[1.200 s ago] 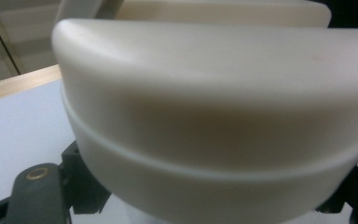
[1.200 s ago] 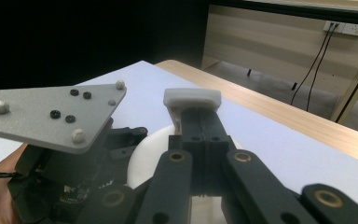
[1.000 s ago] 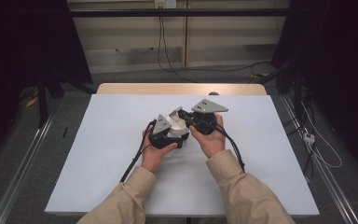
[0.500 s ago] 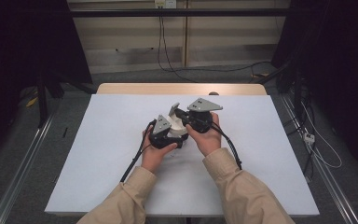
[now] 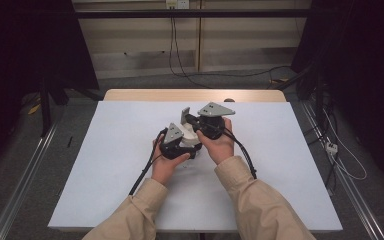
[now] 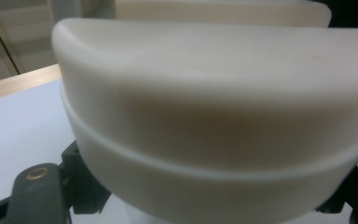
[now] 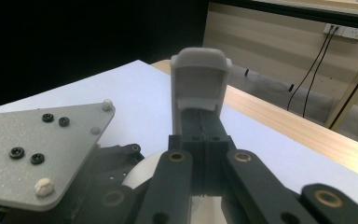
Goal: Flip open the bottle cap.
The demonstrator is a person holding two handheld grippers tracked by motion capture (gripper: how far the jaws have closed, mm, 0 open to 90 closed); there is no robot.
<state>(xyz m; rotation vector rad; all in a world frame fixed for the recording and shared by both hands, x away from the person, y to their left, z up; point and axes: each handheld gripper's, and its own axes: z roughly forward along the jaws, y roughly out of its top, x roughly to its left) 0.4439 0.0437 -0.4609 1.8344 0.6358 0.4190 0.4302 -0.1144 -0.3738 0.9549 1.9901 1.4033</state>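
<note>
A white hinged case [image 5: 189, 135] is held just above the middle of the white table [image 5: 105, 165]. My left gripper [image 5: 184, 142] is shut on its rounded body, which looms close and blurred in the left gripper view [image 6: 214, 116]. The case's lid [image 5: 185, 113] stands upright. My right gripper [image 5: 190, 120] comes in from the right and is shut on that lid. In the right gripper view the lid [image 7: 199, 70] shows its hollow side, with the right gripper [image 7: 200, 114] closed at its lower edge. The grey plate [image 7: 37, 149] of the left gripper lies just beside it.
Both hands and beige sleeves [image 5: 260, 200] come in from the table's near edge. Cables [image 5: 142, 175] trail from each gripper across the white top. A wooden strip [image 5: 195, 95] borders the far edge, with metal rails [image 5: 25, 175] on the floor alongside.
The right gripper has drifted slightly to the left, and the lid now stands a little more upright. The left hand has stayed put.
</note>
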